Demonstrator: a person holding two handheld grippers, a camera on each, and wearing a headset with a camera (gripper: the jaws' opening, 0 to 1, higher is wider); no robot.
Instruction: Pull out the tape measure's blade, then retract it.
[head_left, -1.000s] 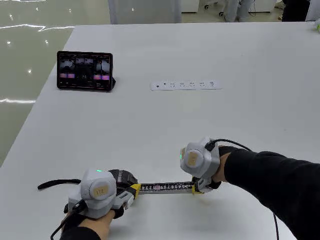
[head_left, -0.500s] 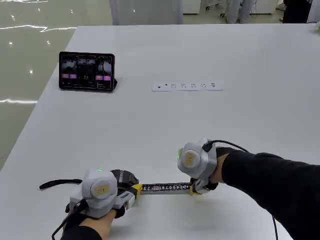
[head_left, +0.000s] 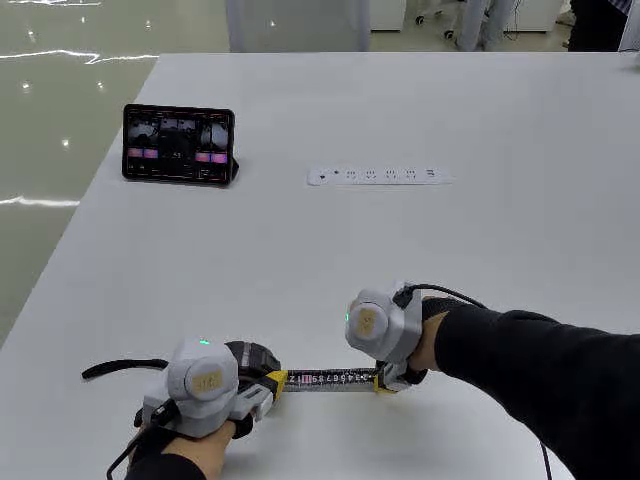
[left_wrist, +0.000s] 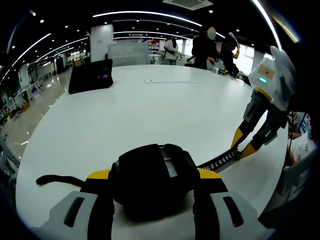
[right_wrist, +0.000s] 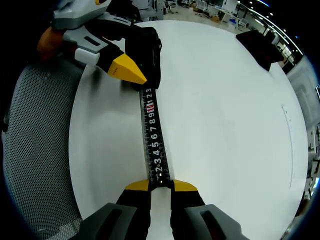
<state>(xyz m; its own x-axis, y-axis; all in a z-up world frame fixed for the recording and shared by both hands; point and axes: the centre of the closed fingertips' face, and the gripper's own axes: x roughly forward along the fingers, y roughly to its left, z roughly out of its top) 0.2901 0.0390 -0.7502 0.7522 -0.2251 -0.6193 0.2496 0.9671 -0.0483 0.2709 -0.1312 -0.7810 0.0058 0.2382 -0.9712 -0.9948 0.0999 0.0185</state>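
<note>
Left gripper (left_wrist: 155, 175) clamped on the black case (left_wrist: 152, 170) of the tape measure, one yellow-tipped jaw on each side, case resting on the white table (head_left: 400, 100) near the person's edge. In the head view the left gripper (head_left: 262, 380) sits low left with the case (head_left: 252, 358) in its jaws. A black strap (head_left: 120, 367) trails from the case to the left, lying flat on the table. Blade (right_wrist: 152, 135) partly out, running straight from the case mouth to the right gripper (right_wrist: 160, 186), numerals up, flat on or just above the table. Right gripper jaws narrow, pinched on the blade's free end. Head view: blade (head_left: 330, 378) spans the gap between the two grippers, right gripper (head_left: 385, 380) tipped down onto its end. Farther out, well apart from the work: power strip (head_left: 380, 176) mid-table, tablet (head_left: 178, 144) propped upright near the left edge, screen lit.
</note>
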